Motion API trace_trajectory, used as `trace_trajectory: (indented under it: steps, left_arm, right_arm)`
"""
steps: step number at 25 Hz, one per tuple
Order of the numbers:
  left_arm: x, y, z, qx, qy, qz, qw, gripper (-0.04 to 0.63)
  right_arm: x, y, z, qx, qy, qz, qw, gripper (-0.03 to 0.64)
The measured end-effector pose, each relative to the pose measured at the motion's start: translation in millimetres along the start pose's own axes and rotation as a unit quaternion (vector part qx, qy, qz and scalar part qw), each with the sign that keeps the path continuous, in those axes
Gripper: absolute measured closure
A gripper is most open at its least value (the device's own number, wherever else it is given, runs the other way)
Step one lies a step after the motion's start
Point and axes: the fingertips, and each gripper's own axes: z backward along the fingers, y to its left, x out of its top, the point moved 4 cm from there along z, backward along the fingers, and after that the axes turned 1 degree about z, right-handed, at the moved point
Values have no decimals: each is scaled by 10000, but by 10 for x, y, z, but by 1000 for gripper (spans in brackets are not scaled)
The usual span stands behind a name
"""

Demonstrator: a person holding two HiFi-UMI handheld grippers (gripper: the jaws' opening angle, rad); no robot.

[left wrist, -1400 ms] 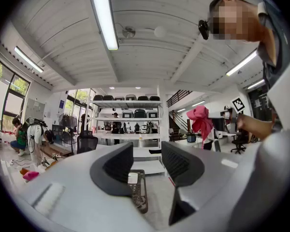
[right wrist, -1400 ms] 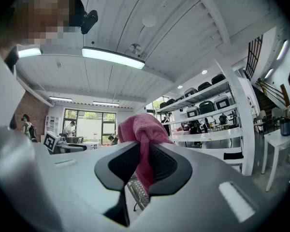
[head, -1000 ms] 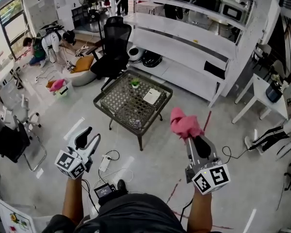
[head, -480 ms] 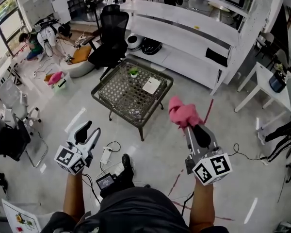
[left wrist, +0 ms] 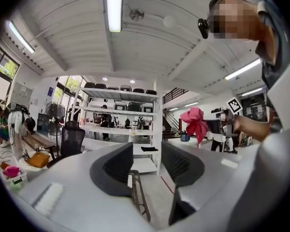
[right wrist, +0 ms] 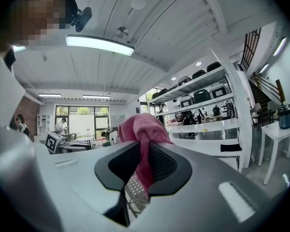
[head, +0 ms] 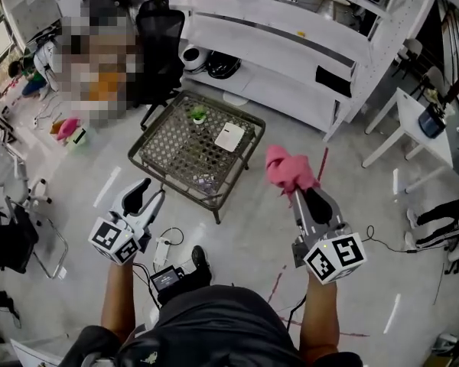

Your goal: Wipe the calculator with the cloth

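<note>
A white, flat calculator [head: 229, 136] lies on a low wire-mesh coffee table [head: 176, 163] ahead of me, beside a small potted plant [head: 197, 115]. My right gripper [head: 297, 193] is held level over the floor, short of the table's right corner. It is shut on a bunched pink cloth [head: 287, 170], which the right gripper view shows pinched between the jaws [right wrist: 144, 129]. My left gripper [head: 141, 197] hovers near the table's front left corner, open and empty. In the left gripper view, the table's edge [left wrist: 137, 197] shows through the gap and the cloth [left wrist: 195, 122] is at the right.
A black office chair [head: 157, 48] stands behind the table, in front of a long white shelf unit [head: 291, 44]. A white side table [head: 424, 140] is at the right. A power strip with cables [head: 162, 252] lies on the floor by my foot [head: 199, 262].
The whole view has advanced toward the coffee table, which now sits lower and further left. Both grippers came forward with it, the left still open and the right still pinching the cloth.
</note>
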Motion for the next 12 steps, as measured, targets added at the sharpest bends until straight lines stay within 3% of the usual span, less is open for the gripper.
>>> trace_trajectory:
  steps: [12]
  left_arm:
    - [100, 1109, -791, -422, -48, 43, 9991, 374]
  right_arm:
    - [-29, -40, -1244, -270, 95, -29, 9996, 563]
